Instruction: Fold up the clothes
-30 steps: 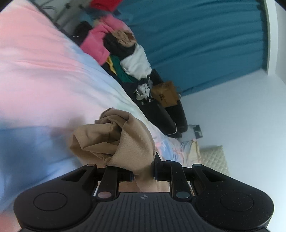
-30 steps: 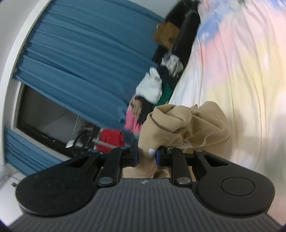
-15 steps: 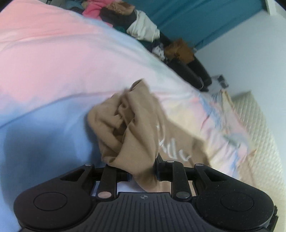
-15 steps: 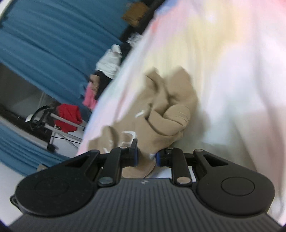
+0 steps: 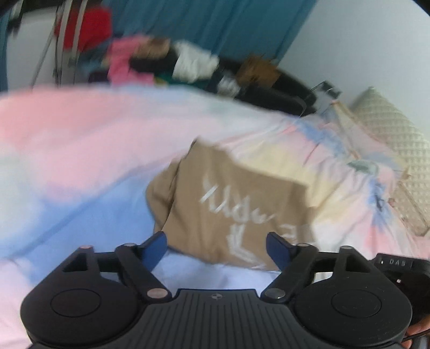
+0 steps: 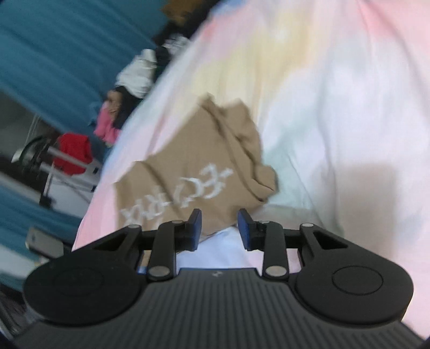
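A tan garment with white lettering lies spread on the pastel bedcover, its left edge bunched. My left gripper is open and empty just in front of the garment's near edge. In the right wrist view the same tan garment lies flat with a crumpled fold at its right side. My right gripper is open and empty at the garment's near edge.
A heap of mixed clothes lies beyond the far side of the bed, before a teal curtain. A red cloth on a metal rack stands at the left. A quilted cream pillow lies at the right.
Both grippers opened and let go of the tan garment. It dropped from a bunched hanging lump to lying spread on the bedcover.
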`<state>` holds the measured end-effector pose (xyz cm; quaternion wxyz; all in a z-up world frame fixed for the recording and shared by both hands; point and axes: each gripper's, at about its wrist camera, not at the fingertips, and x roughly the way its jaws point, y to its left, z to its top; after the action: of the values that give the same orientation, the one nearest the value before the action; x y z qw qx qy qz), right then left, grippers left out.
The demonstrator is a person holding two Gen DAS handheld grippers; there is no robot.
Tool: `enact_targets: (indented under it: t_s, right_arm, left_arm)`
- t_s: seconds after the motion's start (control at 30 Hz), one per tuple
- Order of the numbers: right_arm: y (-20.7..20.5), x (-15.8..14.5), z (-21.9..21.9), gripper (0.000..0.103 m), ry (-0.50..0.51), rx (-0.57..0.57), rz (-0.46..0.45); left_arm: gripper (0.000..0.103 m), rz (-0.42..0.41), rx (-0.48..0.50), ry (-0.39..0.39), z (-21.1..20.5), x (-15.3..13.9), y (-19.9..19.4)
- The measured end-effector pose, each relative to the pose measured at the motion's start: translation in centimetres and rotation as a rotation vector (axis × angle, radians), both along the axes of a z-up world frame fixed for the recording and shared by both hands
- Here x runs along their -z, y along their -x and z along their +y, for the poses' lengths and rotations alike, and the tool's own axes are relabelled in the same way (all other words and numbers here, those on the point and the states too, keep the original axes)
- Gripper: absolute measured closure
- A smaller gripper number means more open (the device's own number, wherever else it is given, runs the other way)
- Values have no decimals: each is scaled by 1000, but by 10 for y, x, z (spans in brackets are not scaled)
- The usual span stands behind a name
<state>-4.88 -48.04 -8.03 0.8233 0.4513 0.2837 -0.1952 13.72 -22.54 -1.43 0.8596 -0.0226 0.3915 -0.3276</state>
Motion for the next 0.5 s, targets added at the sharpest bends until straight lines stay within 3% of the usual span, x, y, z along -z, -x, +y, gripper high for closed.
enact_targets:
  t_s: [0.17,0.23,0.3,0.33,0.5]
  right_arm:
    - [31,-63,27,69,169,-83,-74]
    - [44,-80,40,54,245,-110,-98]
    - [58,-97,54,22,322,-135,-124]
    - [65,-106,61,17,361,-148,-137]
    - [101,-127,98,16,548,-225,-213]
  left_arm:
    - [0,-149,28,-22,6,-59,59]
    - [0,-180,29,-16,12,-78,84]
    - [0,-215,34,-15,20,-94,109]
    - [0,-237,38,-16,25,-102,123]
    - [0,-362,32,-30,51,-127,184]
